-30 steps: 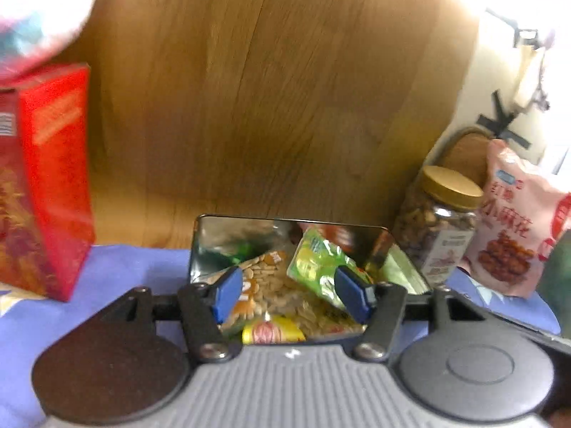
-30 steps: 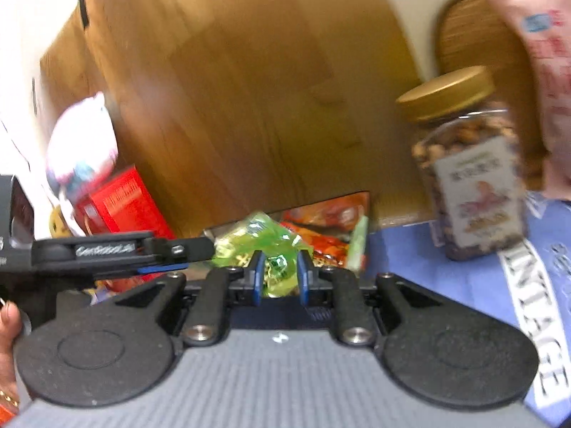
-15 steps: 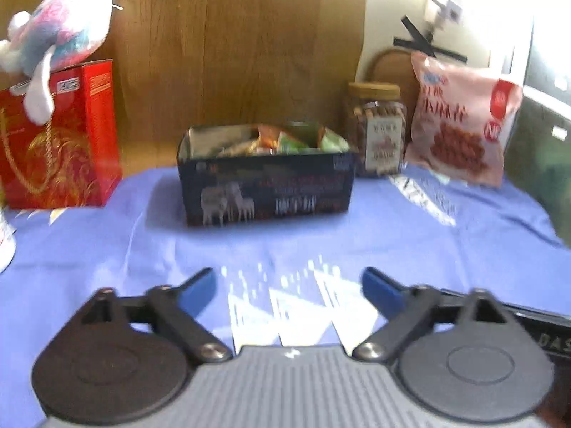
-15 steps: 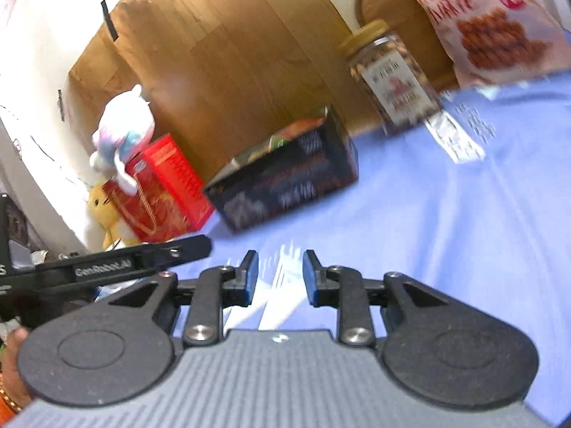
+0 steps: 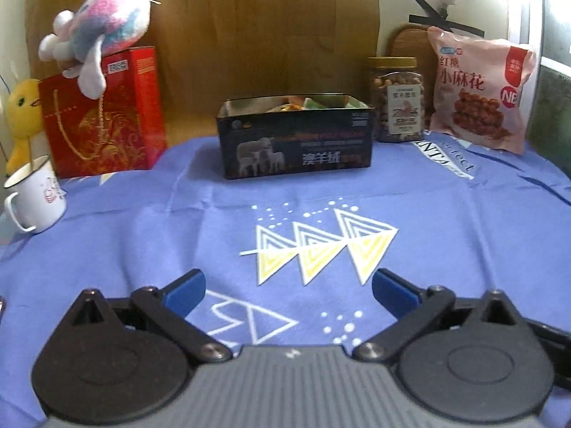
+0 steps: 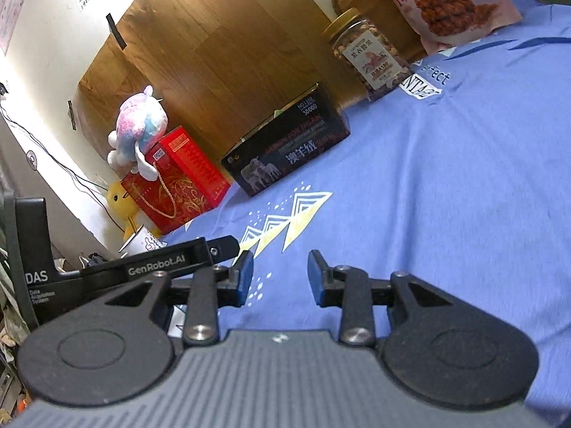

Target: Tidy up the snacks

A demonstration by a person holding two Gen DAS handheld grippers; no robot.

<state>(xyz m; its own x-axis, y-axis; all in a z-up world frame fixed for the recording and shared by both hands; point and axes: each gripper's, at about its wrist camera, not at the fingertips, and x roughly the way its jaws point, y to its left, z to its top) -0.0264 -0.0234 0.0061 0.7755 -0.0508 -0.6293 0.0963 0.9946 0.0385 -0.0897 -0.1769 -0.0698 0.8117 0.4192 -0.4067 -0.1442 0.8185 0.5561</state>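
Observation:
A black tin box [image 5: 296, 139] with snack packets showing over its rim stands at the back of the blue cloth [image 5: 446, 232]; the right wrist view shows the same box [image 6: 289, 153] from its side. My left gripper [image 5: 287, 290] hangs well in front of it, jaws wide open and empty. My right gripper [image 6: 280, 278] is also back over the cloth, its jaws opening with nothing between them. The left gripper's black body [image 6: 153, 267] shows at the left of the right wrist view.
A nut jar [image 5: 396, 101] and a pink snack bag [image 5: 481, 92] stand right of the box. A red gift box [image 5: 103, 114] with a plush toy [image 5: 100, 32] on it, a yellow duck [image 5: 21, 114] and a white mug [image 5: 35, 196] are left. Wooden board behind.
Both grippers have pulled back from over the tin box to the front of the cloth. The left jaws spread wide; the right jaws widened. Snacks stay in the box.

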